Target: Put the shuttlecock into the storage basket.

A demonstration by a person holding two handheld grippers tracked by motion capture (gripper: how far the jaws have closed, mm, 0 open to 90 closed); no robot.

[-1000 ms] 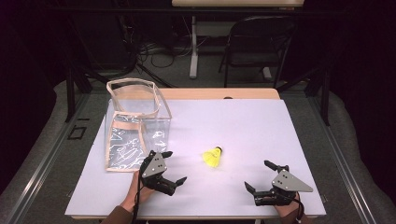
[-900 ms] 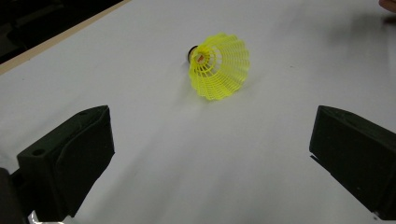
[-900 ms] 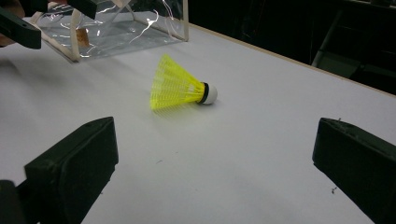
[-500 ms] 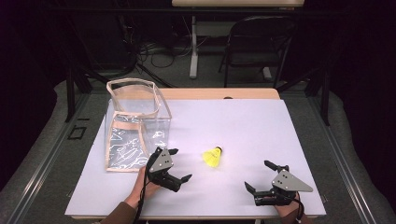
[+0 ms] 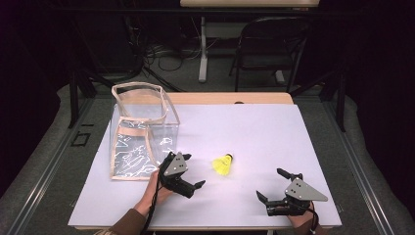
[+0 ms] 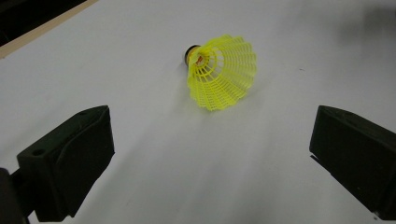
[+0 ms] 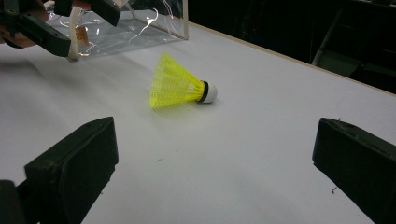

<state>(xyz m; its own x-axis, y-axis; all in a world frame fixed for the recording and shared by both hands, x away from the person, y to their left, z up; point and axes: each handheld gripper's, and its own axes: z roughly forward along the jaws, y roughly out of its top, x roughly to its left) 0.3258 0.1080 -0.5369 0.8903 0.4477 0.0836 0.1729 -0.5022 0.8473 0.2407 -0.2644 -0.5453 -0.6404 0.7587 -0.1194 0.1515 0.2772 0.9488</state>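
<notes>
Yellow mesh skirt and a white cork tip mark the shuttlecock (image 5: 223,164), which lies on its side on the white bench (image 5: 274,132), just ahead of the left hand-held gripper (image 5: 192,171) and well apart from the right hand-held gripper (image 5: 273,185). In the left gripper view the shuttlecock (image 6: 219,70) sits ahead of the two black jaws and between their lines, its open skirt turned toward them and its cork end pointing away; nothing touches it. The left hand-held gripper is spread wide with nothing between its jaws. The right hand-held gripper is also spread wide and holds nothing; in the right gripper view the shuttlecock (image 7: 182,87) lies farther ahead, cork end toward that view's right. A clear plastic pouch with beige trim (image 5: 142,129) stands open on the bench just behind and to the outer side of the left hand-held gripper, beyond the shuttlecock as seen from the right one.
</notes>
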